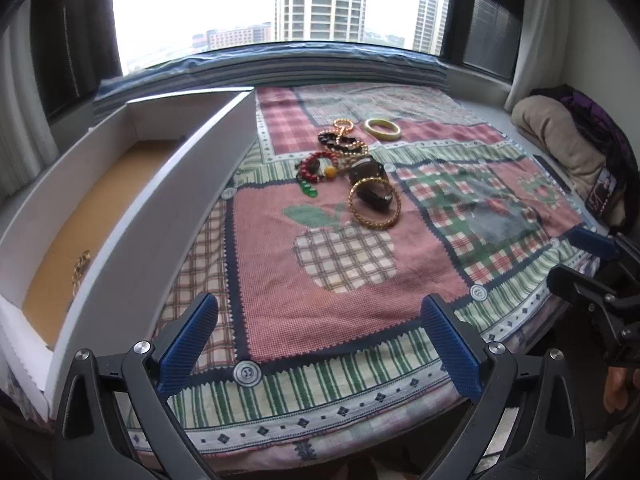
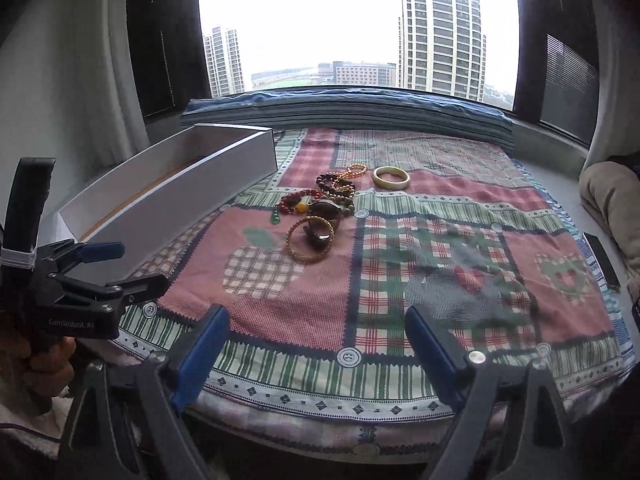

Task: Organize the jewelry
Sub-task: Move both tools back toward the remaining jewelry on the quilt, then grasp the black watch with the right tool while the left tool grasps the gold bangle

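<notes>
Jewelry sits in a loose pile (image 1: 352,164) on the patchwork cloth (image 1: 320,280), straight ahead of both your grippers and well apart from them. Your left gripper (image 1: 320,344) has its fingers spread wide, holding nothing — the right gripper (image 2: 316,344) likewise. The white box (image 1: 132,200) lies to the left of the pile, its long axis running away from you, with one gold chain (image 1: 80,266) already inside. Nearest you is the gold bangle (image 1: 374,202), lying flat; judging by the box's side, your left hand is the better placed to carry it over.

Patchwork cloth (image 1: 340,304) carries white box (image 1: 160,200) and bracelets (image 1: 360,172)
</notes>
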